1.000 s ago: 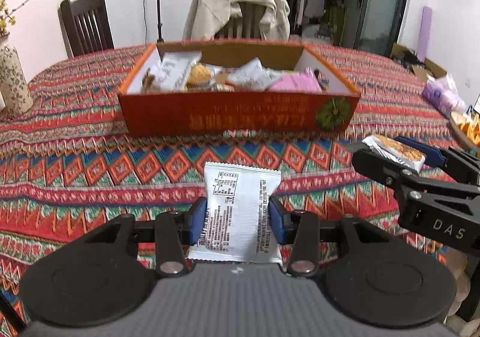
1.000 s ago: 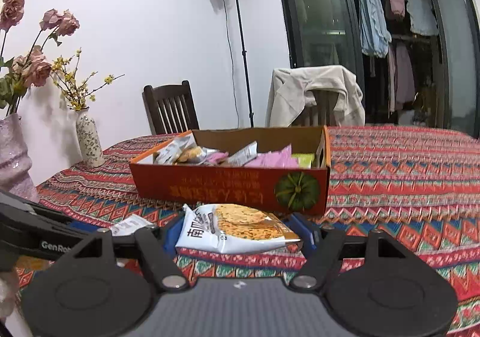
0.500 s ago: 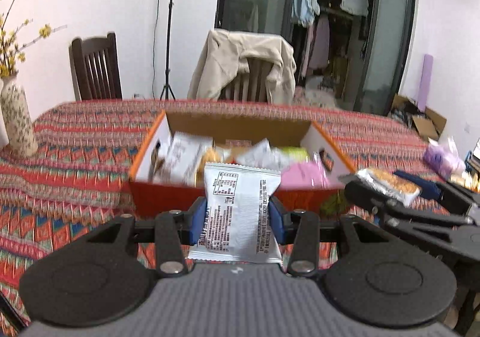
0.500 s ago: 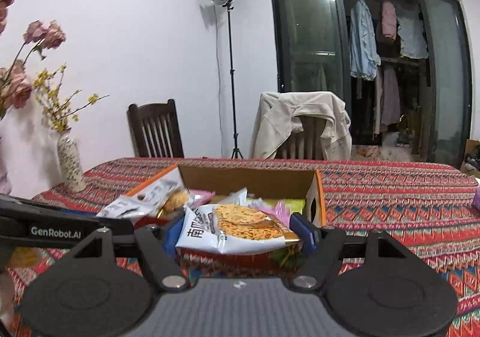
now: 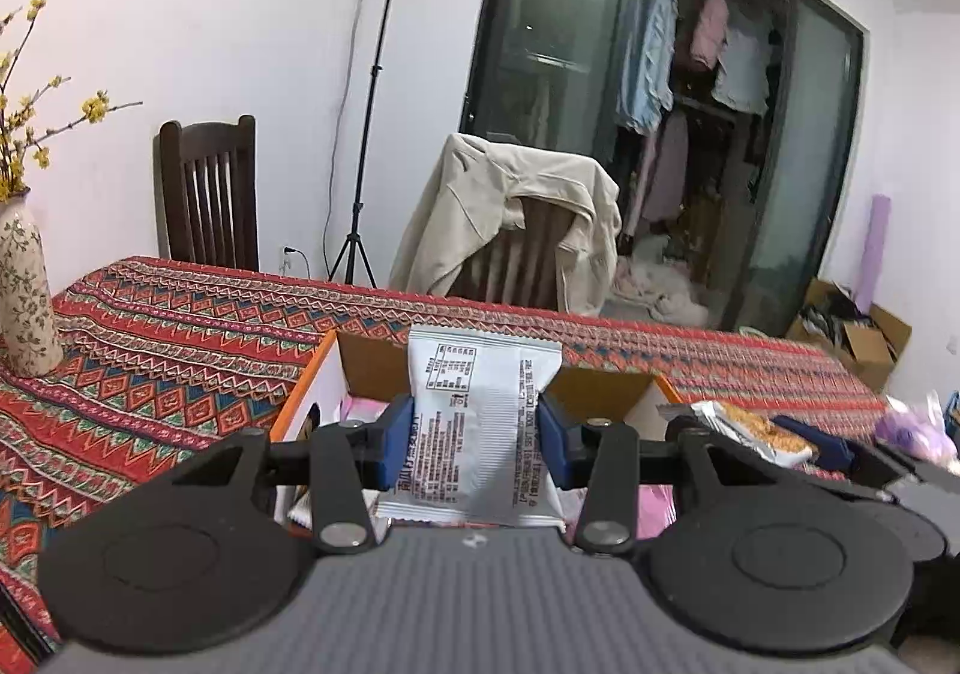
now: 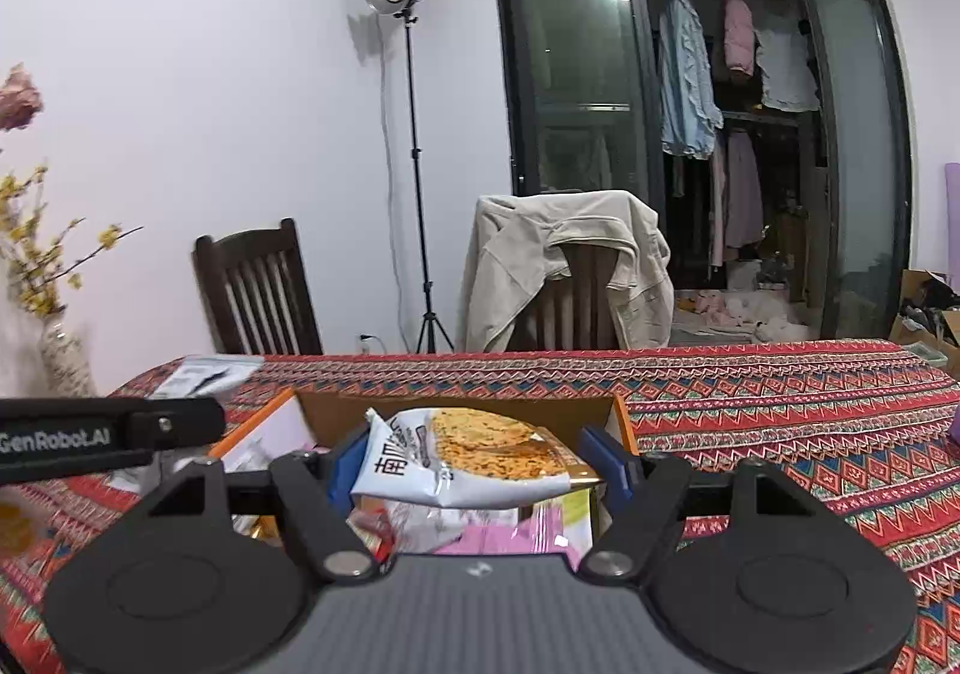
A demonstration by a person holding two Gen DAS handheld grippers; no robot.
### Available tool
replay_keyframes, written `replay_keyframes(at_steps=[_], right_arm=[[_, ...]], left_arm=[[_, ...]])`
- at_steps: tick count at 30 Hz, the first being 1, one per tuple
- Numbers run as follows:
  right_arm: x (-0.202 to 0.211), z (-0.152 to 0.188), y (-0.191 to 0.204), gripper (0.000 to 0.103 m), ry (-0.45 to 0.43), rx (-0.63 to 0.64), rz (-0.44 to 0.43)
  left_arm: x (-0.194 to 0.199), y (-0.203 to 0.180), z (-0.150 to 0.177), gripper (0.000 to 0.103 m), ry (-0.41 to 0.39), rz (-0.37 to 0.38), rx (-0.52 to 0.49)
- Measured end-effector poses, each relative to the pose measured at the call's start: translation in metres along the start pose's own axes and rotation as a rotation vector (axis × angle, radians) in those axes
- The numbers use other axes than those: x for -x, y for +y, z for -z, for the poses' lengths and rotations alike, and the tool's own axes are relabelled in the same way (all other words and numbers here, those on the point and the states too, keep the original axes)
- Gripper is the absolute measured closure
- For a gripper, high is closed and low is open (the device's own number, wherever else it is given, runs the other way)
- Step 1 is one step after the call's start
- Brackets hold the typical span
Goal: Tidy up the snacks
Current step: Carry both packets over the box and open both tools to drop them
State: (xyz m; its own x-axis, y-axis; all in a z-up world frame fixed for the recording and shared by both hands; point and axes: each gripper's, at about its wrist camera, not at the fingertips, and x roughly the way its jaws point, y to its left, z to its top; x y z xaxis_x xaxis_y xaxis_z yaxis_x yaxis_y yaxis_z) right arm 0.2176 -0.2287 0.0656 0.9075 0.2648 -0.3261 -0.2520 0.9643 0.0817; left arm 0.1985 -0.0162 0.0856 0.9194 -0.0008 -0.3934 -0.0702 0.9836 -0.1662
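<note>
A patterned tablecloth (image 5: 180, 326) is filling the frame's middle, the open box (image 6: 621, 419) now sitting low-centre, directly beneath both grippers, where earlier it lay ahead. The left gripper (image 5: 474, 437) is pinching a white packet (image 5: 480, 416); the right gripper (image 6: 474, 464) is clamping a pictured packet (image 6: 474, 458). Both look light, crinkly, crushable; mid-body grips suit.

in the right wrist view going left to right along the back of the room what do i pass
vase → dark wooden chair → light stand → chair draped with a beige jacket → hanging clothes → cardboard box on the floor
</note>
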Motion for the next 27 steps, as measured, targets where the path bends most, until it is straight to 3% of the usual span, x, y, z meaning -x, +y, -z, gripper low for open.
replay_keyframes(at_steps=[9, 16, 18, 19, 22, 23, 27], right_arm=[[-0.057, 0.016, -0.013, 0.031, 0.002, -0.049, 0.024], [-0.072, 0.029, -0.007, 0.030, 0.025, -0.011, 0.021], [-0.073, 0.030, -0.006, 0.025, 0.023, -0.011, 0.023], [-0.071, 0.031, -0.006, 0.019, 0.021, -0.013, 0.025], [-0.071, 0.033, -0.010, 0.000, 0.031, -0.031, 0.013], [-0.071, 0.034, -0.011, 0.000, 0.032, -0.040, 0.009], [-0.072, 0.035, -0.012, 0.000, 0.035, -0.043, 0.021]], left_arm=[[-0.055, 0.020, 0.007, 0.059, -0.046, -0.117, 0.016], [-0.064, 0.020, 0.015, 0.058, -0.031, -0.111, -0.010], [-0.063, 0.019, 0.017, 0.057, -0.038, -0.128, -0.020], [-0.063, 0.018, 0.018, 0.050, -0.043, -0.136, -0.023], [-0.060, 0.021, 0.019, 0.008, -0.070, -0.134, -0.007], [-0.058, 0.022, 0.019, 0.000, -0.083, -0.139, -0.002], [-0.057, 0.026, 0.017, 0.000, -0.090, -0.157, 0.019]])
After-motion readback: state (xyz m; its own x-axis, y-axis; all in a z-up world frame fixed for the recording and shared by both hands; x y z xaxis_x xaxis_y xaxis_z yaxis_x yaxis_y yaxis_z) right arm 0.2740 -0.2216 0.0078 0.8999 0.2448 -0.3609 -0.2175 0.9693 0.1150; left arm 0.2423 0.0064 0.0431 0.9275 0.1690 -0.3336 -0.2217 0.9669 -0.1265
